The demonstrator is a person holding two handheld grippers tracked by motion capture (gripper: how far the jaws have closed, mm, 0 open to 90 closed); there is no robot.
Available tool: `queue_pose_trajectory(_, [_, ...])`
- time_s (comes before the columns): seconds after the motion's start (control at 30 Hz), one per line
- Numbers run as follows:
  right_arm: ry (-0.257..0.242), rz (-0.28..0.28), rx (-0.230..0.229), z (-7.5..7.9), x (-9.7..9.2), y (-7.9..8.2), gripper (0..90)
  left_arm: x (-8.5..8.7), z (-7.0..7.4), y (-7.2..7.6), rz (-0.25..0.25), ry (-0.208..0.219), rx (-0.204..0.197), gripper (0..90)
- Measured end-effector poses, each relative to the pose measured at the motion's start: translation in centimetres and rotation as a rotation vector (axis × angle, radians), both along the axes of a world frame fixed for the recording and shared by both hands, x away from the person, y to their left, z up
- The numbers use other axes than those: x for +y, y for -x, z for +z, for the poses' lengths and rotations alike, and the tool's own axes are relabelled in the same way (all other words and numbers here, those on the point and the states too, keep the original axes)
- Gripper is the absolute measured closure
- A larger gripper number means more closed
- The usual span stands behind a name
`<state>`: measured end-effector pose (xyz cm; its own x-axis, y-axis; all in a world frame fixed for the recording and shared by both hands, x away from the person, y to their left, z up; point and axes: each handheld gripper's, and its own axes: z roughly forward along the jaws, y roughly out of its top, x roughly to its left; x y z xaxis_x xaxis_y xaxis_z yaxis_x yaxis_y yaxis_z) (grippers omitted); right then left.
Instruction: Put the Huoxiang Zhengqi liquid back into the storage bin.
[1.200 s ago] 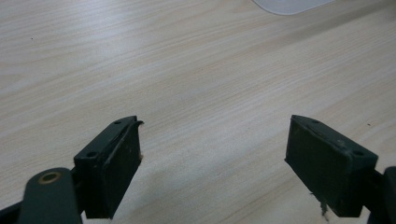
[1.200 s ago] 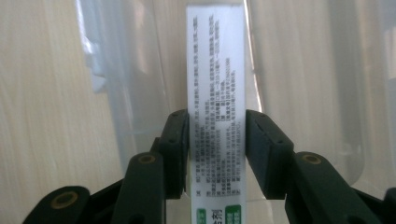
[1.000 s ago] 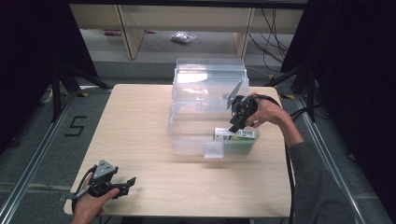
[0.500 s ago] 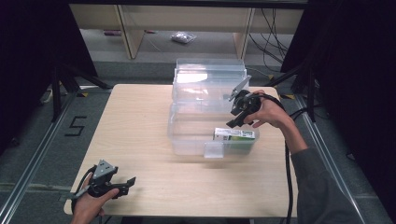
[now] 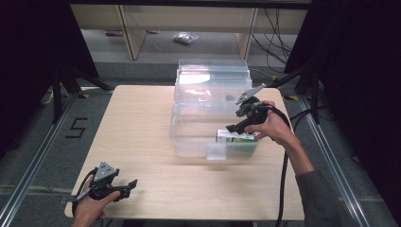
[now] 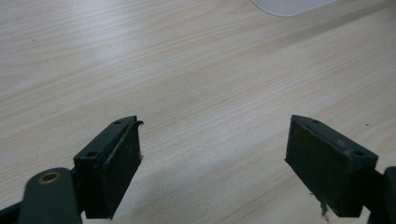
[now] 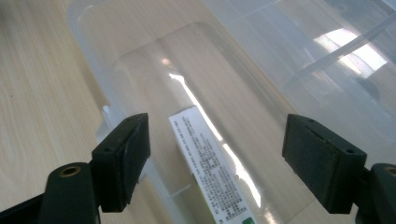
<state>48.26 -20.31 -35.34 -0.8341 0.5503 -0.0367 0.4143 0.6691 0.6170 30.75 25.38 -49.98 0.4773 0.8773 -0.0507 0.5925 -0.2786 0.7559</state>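
A clear plastic bin (image 5: pixel 189 137) stands in the middle of the wooden table (image 5: pixel 142 118), its lid (image 5: pixel 210 80) raised at the back. Inside it, at the right end, lies a white and green box (image 5: pixel 236 137) (image 7: pixel 210 168). My right gripper (image 5: pixel 235 126) hovers above that box, jaws wide open and empty; in the right gripper view the box lies flat on the bin floor (image 7: pixel 224 93) below the jaws. My left gripper (image 5: pixel 132 183) rests low at the table's front left corner, open, with bare wood (image 6: pixel 210 93) between its jaws.
The bin's front latch tab (image 5: pixel 216 152) sticks out toward the table's front edge. Wooden shelf legs (image 5: pixel 127 28) and a small bag (image 5: pixel 184 38) are on the floor beyond the table. Black cables (image 5: pixel 283 179) trail from the right gripper.
The right gripper has risen a little and drawn back from the box, which stays lying in the bin. The left gripper has not moved.
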Motion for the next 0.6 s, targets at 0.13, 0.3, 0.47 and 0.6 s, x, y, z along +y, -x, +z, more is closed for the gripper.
queue_pose_trajectory(0.13, [-0.024,-0.056,0.052,-0.2,-0.1,0.9,24.2,0.1,0.0,0.0,-0.006,-0.004,0.004,17.3])
queue_pose_trajectory(0.3, [-0.029,-0.032,0.006,-0.1,-0.7,1.2,23.7,0.1,0.0,0.0,-0.005,-0.004,0.004,17.3])
queue_pose_trajectory(0.47, [-0.067,-0.066,0.034,-0.2,-1.1,2.2,24.0,0.2,0.0,0.0,-0.008,-0.006,0.001,17.3])
queue_pose_trajectory(0.6, [-0.095,-0.044,0.007,-0.6,-1.4,2.8,23.5,0.1,0.0,0.0,-0.009,-0.007,0.001,17.3])
